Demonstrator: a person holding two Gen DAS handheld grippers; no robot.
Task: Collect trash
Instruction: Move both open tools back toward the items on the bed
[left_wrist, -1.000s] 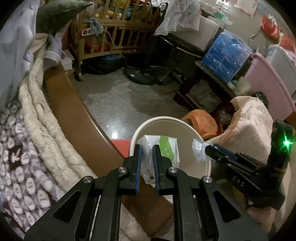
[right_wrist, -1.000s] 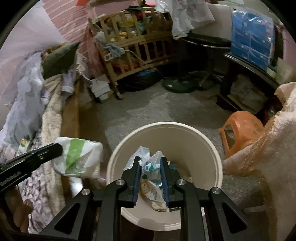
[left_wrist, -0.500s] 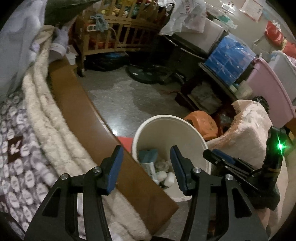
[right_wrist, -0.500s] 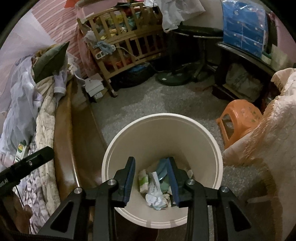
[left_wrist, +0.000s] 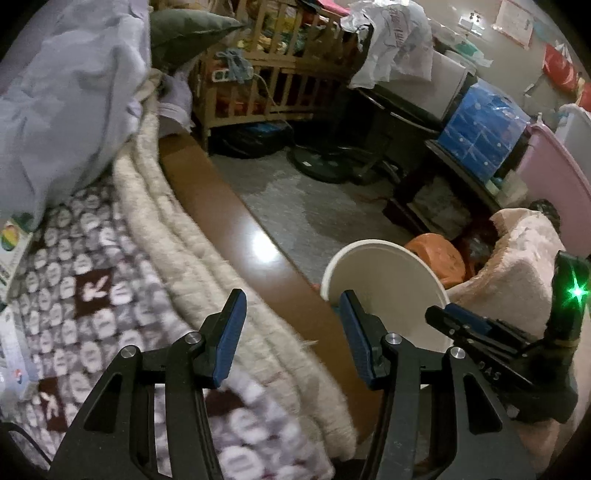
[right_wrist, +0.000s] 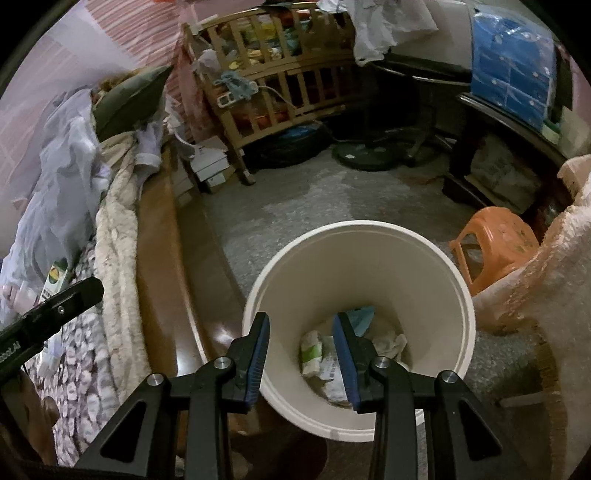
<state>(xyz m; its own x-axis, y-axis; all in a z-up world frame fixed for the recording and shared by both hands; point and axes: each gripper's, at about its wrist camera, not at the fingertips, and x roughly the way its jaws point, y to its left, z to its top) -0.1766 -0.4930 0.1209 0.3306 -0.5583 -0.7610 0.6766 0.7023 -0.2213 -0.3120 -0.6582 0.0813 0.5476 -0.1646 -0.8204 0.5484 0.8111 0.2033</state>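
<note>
We see both tongs with jaws apart and empty, the left gripper (left_wrist: 291, 321) over the bed edge (left_wrist: 236, 229), the right gripper (right_wrist: 301, 341) above the bucket (right_wrist: 436, 266), where the trash (right_wrist: 317, 354) lies.

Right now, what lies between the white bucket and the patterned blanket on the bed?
In the left wrist view, the brown wooden bed rail and a cream fleece blanket edge run between the white bucket and the patterned blanket.
</note>
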